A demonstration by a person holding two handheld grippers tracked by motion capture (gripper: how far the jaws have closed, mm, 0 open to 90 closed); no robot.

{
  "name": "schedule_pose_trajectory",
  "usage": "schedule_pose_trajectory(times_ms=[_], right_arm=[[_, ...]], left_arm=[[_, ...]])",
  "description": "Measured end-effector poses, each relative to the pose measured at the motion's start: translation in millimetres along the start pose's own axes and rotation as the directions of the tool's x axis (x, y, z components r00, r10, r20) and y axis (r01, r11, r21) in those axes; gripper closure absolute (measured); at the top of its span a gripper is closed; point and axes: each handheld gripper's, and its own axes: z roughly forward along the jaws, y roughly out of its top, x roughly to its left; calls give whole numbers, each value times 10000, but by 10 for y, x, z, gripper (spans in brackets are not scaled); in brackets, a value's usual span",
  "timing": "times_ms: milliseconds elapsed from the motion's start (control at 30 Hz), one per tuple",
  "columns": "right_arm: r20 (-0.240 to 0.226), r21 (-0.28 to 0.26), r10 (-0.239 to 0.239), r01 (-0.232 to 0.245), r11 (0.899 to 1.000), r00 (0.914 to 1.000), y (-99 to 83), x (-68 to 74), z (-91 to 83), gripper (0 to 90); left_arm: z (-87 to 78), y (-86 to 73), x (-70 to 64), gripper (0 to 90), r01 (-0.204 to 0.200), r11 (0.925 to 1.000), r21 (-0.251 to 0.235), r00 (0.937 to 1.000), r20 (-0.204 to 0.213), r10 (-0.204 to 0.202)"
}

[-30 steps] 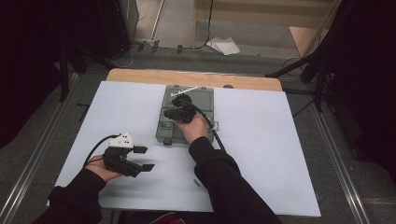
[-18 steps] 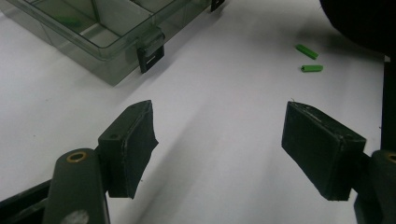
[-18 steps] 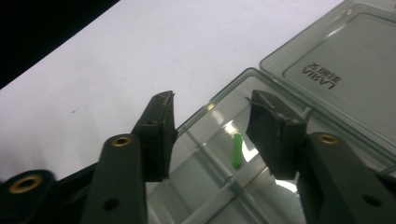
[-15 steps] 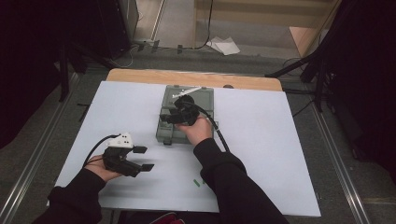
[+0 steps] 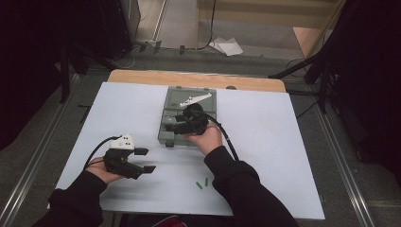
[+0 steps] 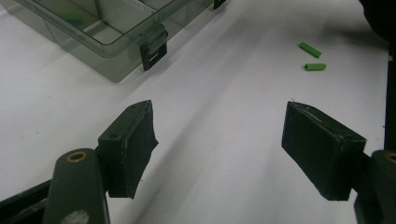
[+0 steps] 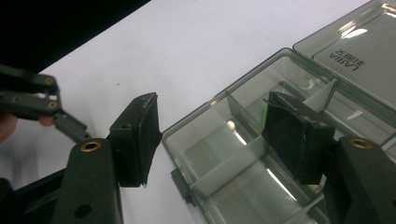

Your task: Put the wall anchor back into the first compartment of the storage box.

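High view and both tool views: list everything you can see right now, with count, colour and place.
Compartment box: 1, clear grey, lid open, centre of the table.
Green pieces: 2, green, loose on the sheet near the front edge.
White part: 1, white, on the open lid.
White sheet: 1, covering the table.
Table: 1, wooden edge at the back.
Paper: 1, white, on the floor beyond.
Left tool: black, open, front left.
Right tool: black, open, over the box.

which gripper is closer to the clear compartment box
Right. The right gripper hangs over the near-left corner of the compartment box, jaws open astride its edge. The left gripper sits open over the bare table, off to the box's near-left.
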Motion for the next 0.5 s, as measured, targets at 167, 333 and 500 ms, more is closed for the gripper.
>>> schedule_pose_trajectory(times_ms=[167,333,500], right_arm=[[-160,105,24,-22,9999,9999,-86,36,-76,362],[-230,35,-39,40,10000,9997,-192,46,-158,349],[-379,30,-131,132,9999,9992,-260,60,-222,355]], left_arm=[[0,-1,9,250,-18,10000,68,10000,-28,18],[-9,5,13,249,-62,9996,273,9999,-83,64],[12,-8,18,249,31,10000,67,10000,-41,-31]])
